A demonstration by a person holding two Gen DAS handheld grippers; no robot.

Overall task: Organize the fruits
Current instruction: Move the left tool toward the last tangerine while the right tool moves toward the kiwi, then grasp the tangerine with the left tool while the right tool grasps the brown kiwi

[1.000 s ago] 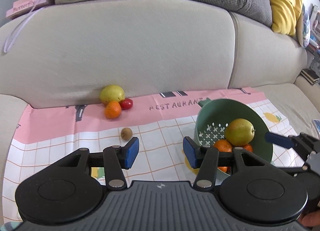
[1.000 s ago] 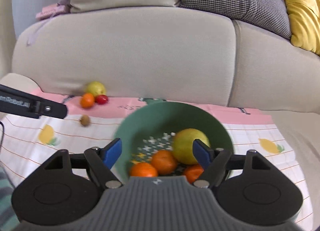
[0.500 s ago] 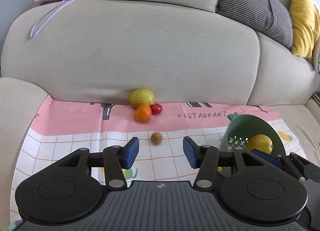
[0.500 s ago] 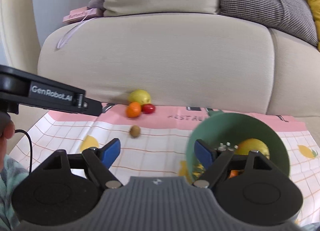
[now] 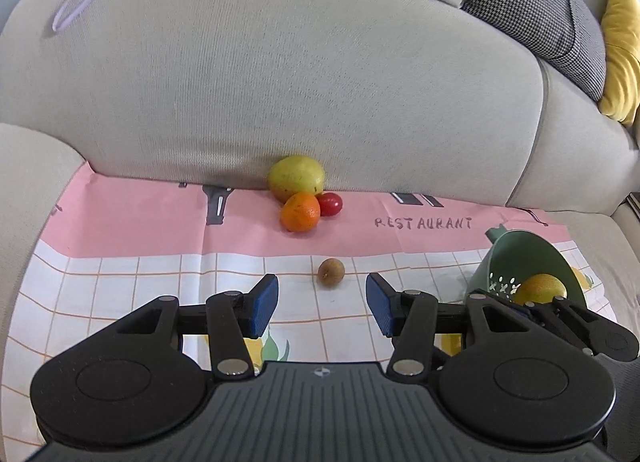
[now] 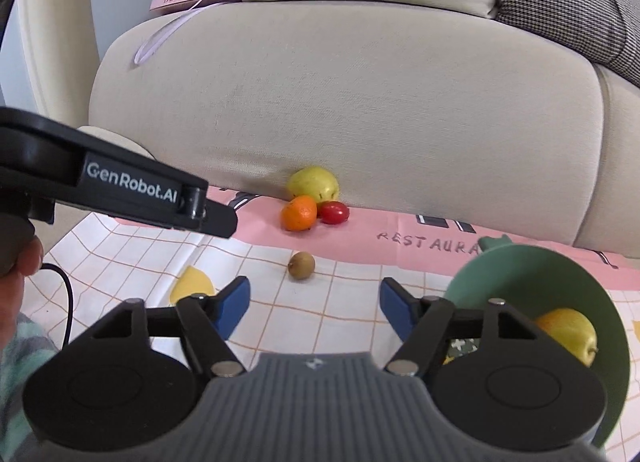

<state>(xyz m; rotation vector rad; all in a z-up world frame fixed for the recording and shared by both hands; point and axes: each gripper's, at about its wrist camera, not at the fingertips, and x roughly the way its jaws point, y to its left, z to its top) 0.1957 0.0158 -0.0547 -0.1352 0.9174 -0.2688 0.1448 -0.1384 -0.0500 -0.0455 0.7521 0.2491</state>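
The left gripper [image 5: 322,304] has its blue pads spread with nothing between them and touches nothing; it tilts downward over the checked part of the cloth [image 5: 140,290], and the small brown fruit [image 5: 330,271] lies on the cloth just beyond the gap between its fingers. The right gripper [image 6: 315,304] is also spread and empty; its jaws have just been closing a little, with nothing caught between them. It too angles down toward the cloth, with the same small brown fruit ahead of its gap and slightly to the left in its own view. In the right wrist view the left gripper's black body crosses the left side of the picture, held by a hand [image 6: 18,266] at the edge, with a black cable hanging below it. The cloth is spread on the seat of a beige sofa [image 5: 280,74]. Against the sofa's backrest, on the pink band of the cloth, sit a yellow-green pear [image 5: 297,178], an orange [image 5: 300,212] touching it in front, and a small red tomato [image 5: 330,204] just beside both. To the right, a green colander [image 6: 536,274] lies tipped on its side on the cloth, its opening toward the cameras, with another yellow pear [image 6: 568,332] resting inside it, partly hidden behind the right gripper's linkage.
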